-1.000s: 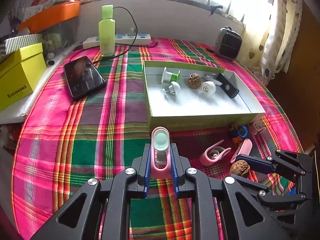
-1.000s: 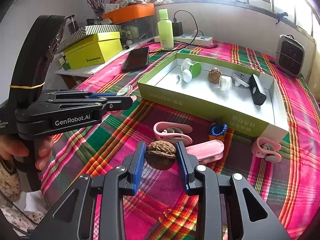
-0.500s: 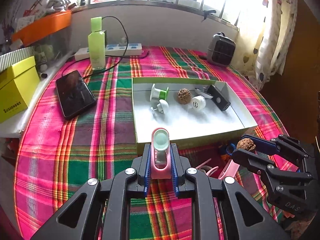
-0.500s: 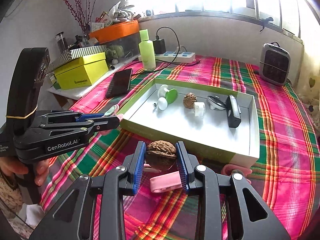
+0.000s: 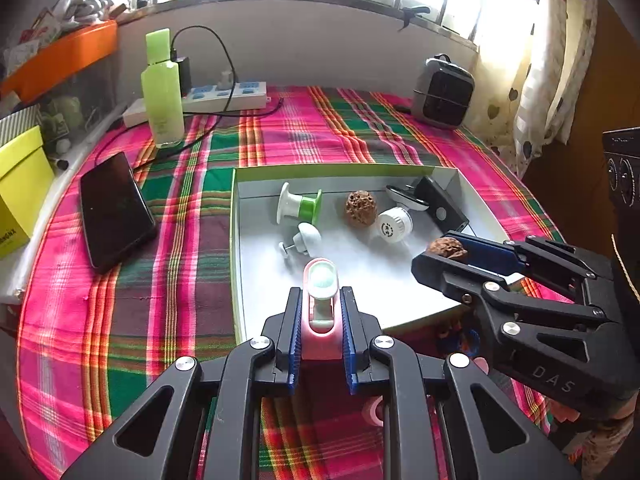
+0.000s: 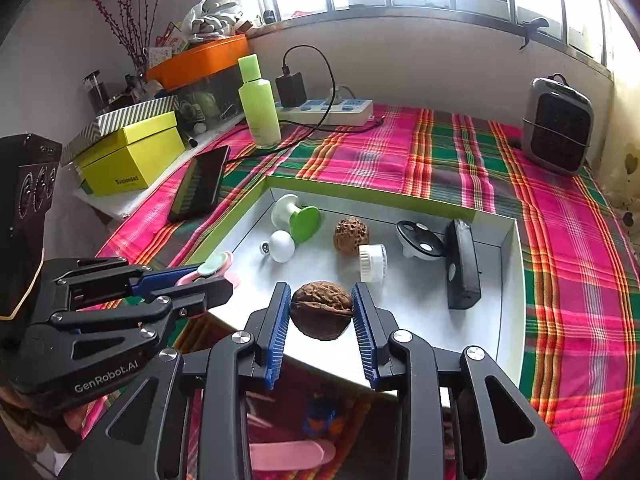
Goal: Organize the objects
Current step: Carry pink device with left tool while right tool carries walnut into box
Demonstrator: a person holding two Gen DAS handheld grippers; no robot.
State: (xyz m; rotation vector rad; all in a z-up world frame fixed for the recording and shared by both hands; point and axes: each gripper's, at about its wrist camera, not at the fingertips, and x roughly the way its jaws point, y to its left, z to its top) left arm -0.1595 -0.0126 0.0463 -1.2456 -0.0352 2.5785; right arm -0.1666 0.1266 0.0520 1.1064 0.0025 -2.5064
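Pink clip (image 5: 320,312) clenched in left claw (image 5: 320,322) and walnut (image 6: 321,310) in right claw (image 6: 321,316) have both moved from above the worktop to over the tray (image 6: 508,304), lower centre of frame; release looks next.

Cloth (image 5: 280,128) on the worktop is showing pink/green/orange plaid. Tray (image 6: 372,194) is showing lime-green walls outside, white inside. Left tongs (image 5: 320,344) and right tongs (image 6: 322,334), black frames with blue pads, are gripping a pink clip (image 5: 320,296) with a pale mint disc and a brown walnut (image 6: 321,310). In the tray: green-and-white spool (image 6: 296,216), tan pitted nut (image 6: 351,236), white cap (image 6: 373,262), black bar (image 6: 462,264). Bottle (image 6: 259,106) is looking lime green, box (image 6: 132,152) yellow, phone (image 5: 114,210) black.
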